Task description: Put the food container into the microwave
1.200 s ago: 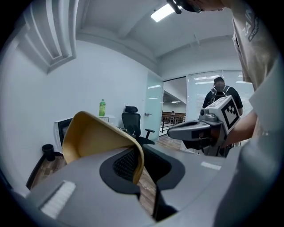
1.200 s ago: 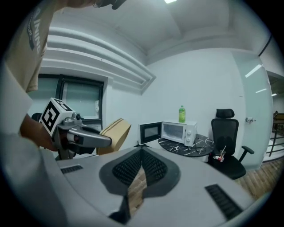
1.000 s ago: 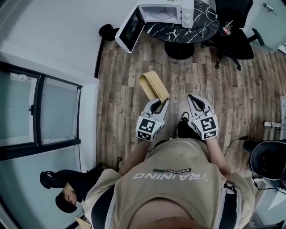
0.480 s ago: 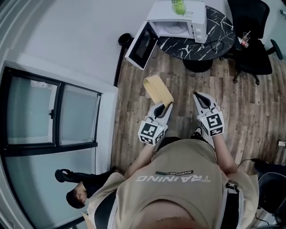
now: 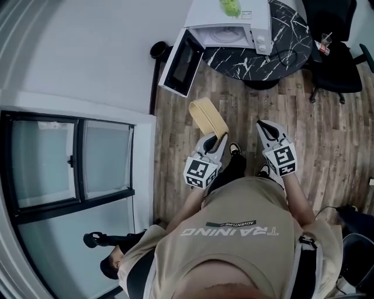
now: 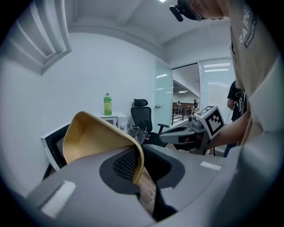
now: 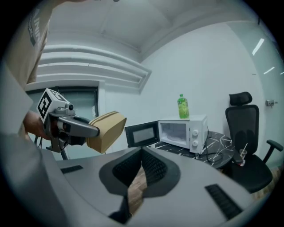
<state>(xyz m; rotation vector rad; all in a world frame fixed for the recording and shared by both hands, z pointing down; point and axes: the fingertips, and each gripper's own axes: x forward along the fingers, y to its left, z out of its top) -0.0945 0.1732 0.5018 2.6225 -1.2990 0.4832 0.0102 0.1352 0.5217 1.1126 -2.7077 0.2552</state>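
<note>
- The tan food container is up in the air above the wood floor, tipped on its side. Only its own tan inner wall shows through the opening.
- The left gripper is clamped on the container's rim.
- The right gripper is just to the right, jaws together at the tips with nothing between them.
- Farther off, well apart from the container, the microwave sits on a black marbled table. Its door hangs open to the left, showing a white cavity.
- A green bottle stands on top of the microwave.
</note>
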